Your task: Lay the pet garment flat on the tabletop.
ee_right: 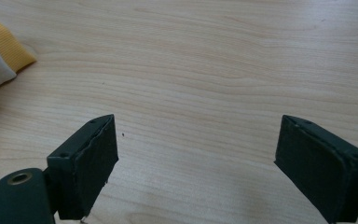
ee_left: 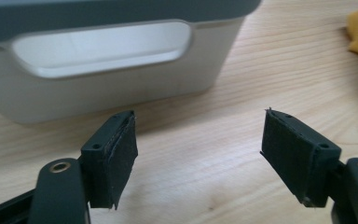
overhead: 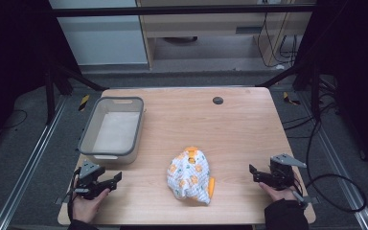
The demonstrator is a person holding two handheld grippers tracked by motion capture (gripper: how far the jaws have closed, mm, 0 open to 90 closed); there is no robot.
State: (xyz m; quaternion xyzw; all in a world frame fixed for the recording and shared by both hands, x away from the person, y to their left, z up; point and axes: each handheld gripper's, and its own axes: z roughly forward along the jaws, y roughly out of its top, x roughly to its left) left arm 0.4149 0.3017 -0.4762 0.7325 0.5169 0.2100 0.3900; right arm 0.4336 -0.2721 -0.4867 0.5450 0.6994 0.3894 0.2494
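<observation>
While both grippers gape empty, the crumpled cloth (overhead: 189,176) lies between them.

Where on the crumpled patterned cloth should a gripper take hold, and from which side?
Probably the raised folds on top of the cloth, coming down from above: it lies bunched in a loose heap on the table, so its edges are tucked under. Both grippers are open and clear of it.

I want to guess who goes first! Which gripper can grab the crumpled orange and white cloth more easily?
Probably the right gripper: its open jaws point at the cloth across bare table. The left gripper, also open, sits about as far away but faces the grey bin.
</observation>
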